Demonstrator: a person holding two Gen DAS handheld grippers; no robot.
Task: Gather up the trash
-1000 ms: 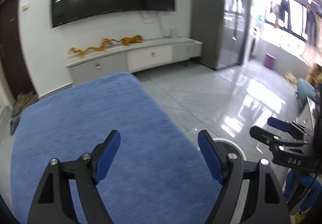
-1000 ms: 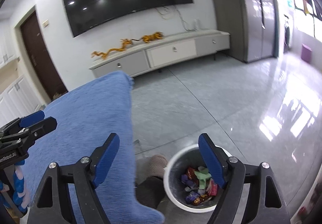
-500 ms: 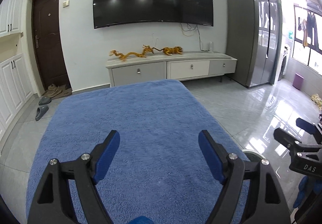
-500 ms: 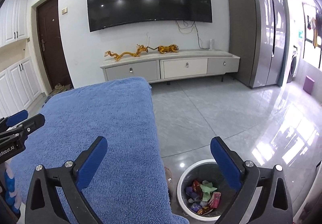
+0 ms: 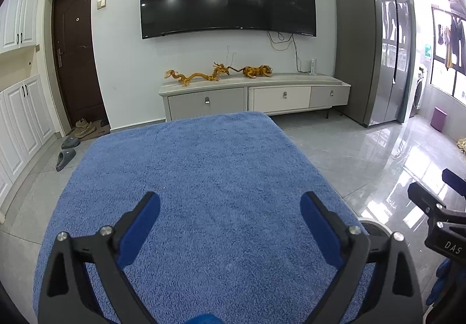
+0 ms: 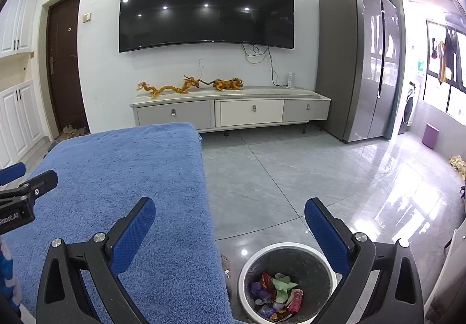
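We hold two grippers over a wide table covered in a soft blue fleece cloth [image 5: 221,178], which fills the space ahead of and beneath the left gripper [image 5: 230,219] and lies to the left of the right gripper [image 6: 230,225]. No loose litter shows on the cloth. Below the right gripper, just beside the table's edge on the glossy grey tiled floor [image 6: 291,178], stands a round white plastic waste bin with a dark liner [image 6: 287,251]. Inside it lie small crumpled snack wrappers [image 6: 276,295] in red, green and purple, so the trash appears already gathered. We judge these wrappers feather-light, thin, crinkly and somewhat slippery; any further piece is best pinched across a bunched fold, not a flat face. The left gripper's jaws are opening with nothing between them; the right gripper's blue-padded jaws stand wide apart and empty.
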